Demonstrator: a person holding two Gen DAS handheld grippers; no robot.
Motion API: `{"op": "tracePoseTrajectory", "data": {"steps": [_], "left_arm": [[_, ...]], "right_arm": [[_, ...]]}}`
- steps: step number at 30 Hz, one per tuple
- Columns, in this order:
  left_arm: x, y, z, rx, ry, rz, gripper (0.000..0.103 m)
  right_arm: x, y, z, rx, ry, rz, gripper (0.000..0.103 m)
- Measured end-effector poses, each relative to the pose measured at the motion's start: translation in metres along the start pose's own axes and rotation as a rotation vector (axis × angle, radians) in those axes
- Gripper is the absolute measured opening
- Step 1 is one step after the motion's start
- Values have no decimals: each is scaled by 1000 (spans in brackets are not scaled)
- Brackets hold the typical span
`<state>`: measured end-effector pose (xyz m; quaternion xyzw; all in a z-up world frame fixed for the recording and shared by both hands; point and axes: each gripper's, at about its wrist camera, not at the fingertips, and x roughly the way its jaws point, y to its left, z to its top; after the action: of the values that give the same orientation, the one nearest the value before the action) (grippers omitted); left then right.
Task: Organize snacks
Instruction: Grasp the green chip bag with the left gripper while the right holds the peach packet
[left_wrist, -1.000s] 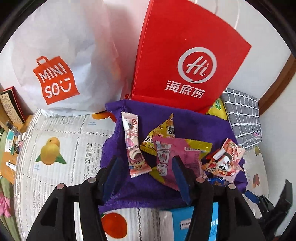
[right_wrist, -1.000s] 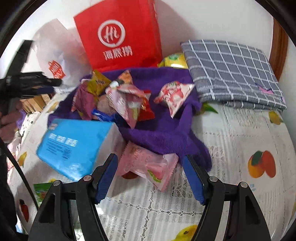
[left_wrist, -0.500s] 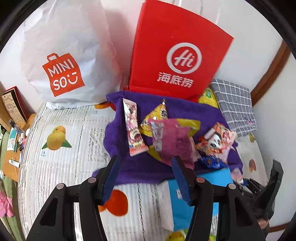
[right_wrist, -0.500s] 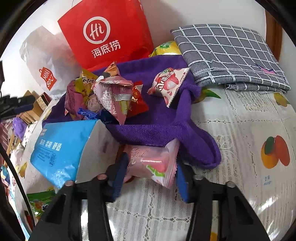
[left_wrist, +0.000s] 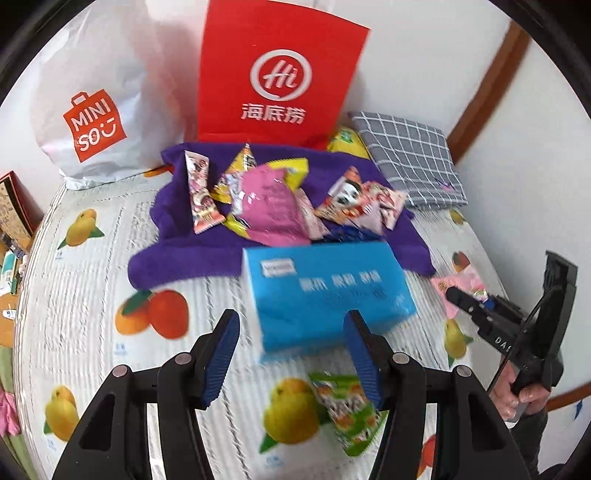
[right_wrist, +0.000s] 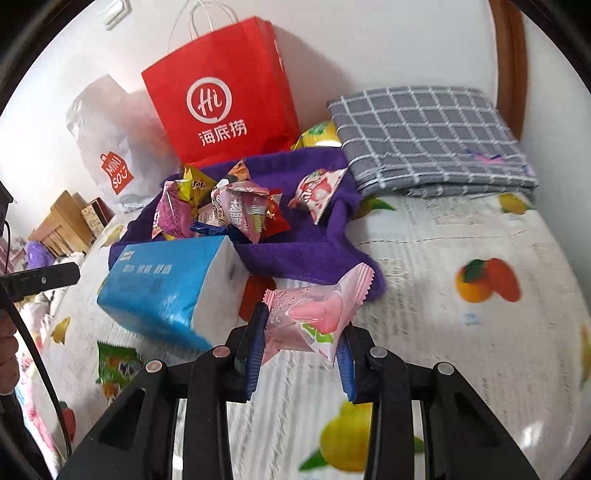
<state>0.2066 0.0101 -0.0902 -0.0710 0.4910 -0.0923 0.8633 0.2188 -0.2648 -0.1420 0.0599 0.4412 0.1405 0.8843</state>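
Between the blue pads of the right gripper: one pale pink, clear-fronted snack packet with serrated ends, clamped at its lower edge and lifted above the fruit-printed white tablecloth, just in front of the purple towel. The gripper angles downward; its jaws have just been closing on the packet. In the left wrist view the same gripper enters from the right edge, gripped by a hand that is partly cut off.

Left gripper: tilted downward, jaws apart and just opening a little, nothing between them; it hovers over the blue plastic-wrapped tissue pack.

On the towel: a heap of mixed foil snack packets, overlapping, individual labels unreadable. A green snack packet lies on the cloth, blurred, partly behind a left finger.

Behind: red paper carrier bag, white plastic shopping bag, folded grey checked cloth. A yellow packet is mostly hidden behind the towel.
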Motion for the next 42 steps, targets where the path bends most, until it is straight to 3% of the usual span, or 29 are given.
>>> {"op": "tracePoseTrajectory", "data": {"steps": [14, 25, 27, 30, 42], "left_arm": [[10, -35, -52, -20, 41, -88, 67], [48, -46, -81, -22, 94, 3, 65], [52, -47, -85, -20, 87, 19, 60], [51, -46, -90, -26, 53, -6, 41], [16, -13, -86, -41, 2, -47, 35]], "right_arm": [[-57, 1, -38, -19, -53, -53, 35], [-66, 7, -56, -58, -52, -27, 35], [-65, 11, -57, -75, -45, -29, 35], [-66, 14, -57, -87, -40, -29, 35], [-67, 44, -42, -80, -64, -33, 35]]}}
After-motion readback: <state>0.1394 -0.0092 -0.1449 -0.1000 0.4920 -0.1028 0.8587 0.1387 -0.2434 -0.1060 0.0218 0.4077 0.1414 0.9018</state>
